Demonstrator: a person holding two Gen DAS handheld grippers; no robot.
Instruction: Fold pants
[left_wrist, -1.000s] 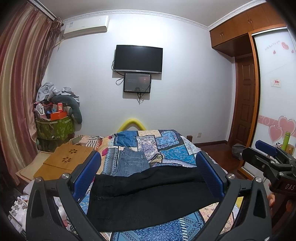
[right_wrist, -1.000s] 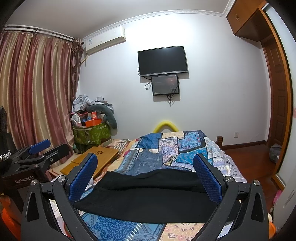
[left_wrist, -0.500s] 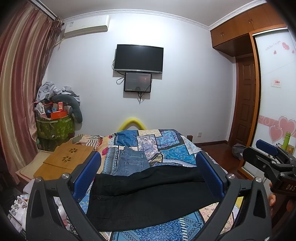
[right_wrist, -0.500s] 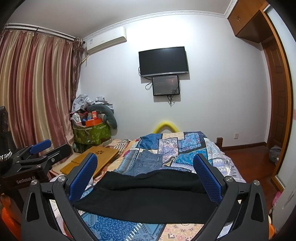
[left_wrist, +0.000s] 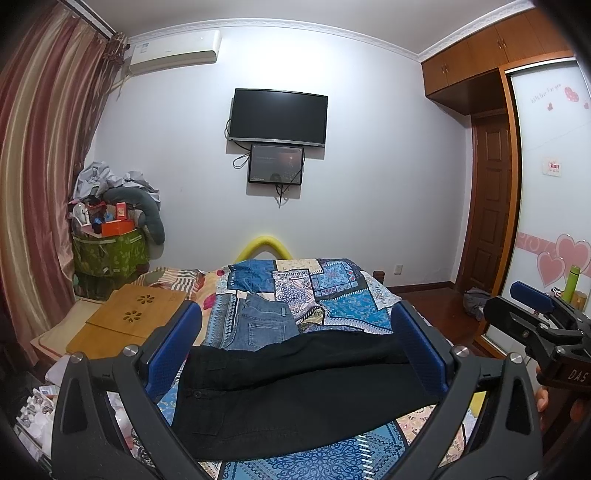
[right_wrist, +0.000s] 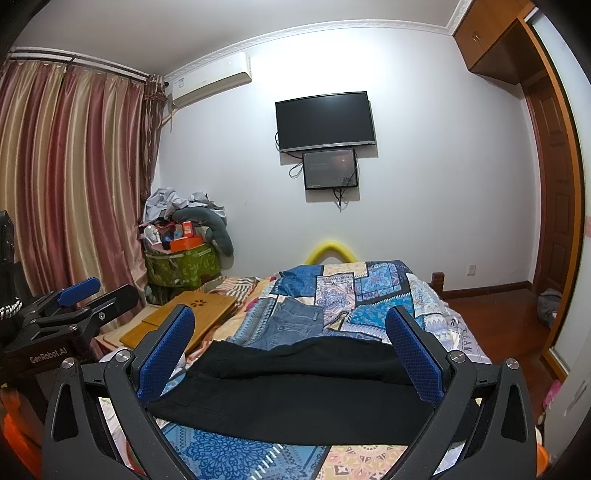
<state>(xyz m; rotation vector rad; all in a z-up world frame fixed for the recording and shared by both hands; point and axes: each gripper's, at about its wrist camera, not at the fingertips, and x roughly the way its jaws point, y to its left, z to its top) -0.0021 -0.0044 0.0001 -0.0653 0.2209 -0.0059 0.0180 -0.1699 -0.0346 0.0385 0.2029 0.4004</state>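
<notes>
Now the black pants (left_wrist: 295, 391) lie across the near end of the patchwork bedspread (left_wrist: 332, 295), legs running toward 3 o'clock. At 12 o'clock just beyond them sit folded blue jeans (left_wrist: 264, 325). Left gripper (left_wrist: 295, 354) and right gripper (right_wrist: 291, 354) both hover above the pants, jaws spread wide, each holding nothing, their 2 blue pads clear of the cloth.

"GenRobot.AI" showing in white on the left gripper (right_wrist: 79, 299) body, "DAS" showing on the right gripper (left_wrist: 532, 295) body, bedspread (right_wrist: 461, 341) lettering reading unclearly.
</notes>
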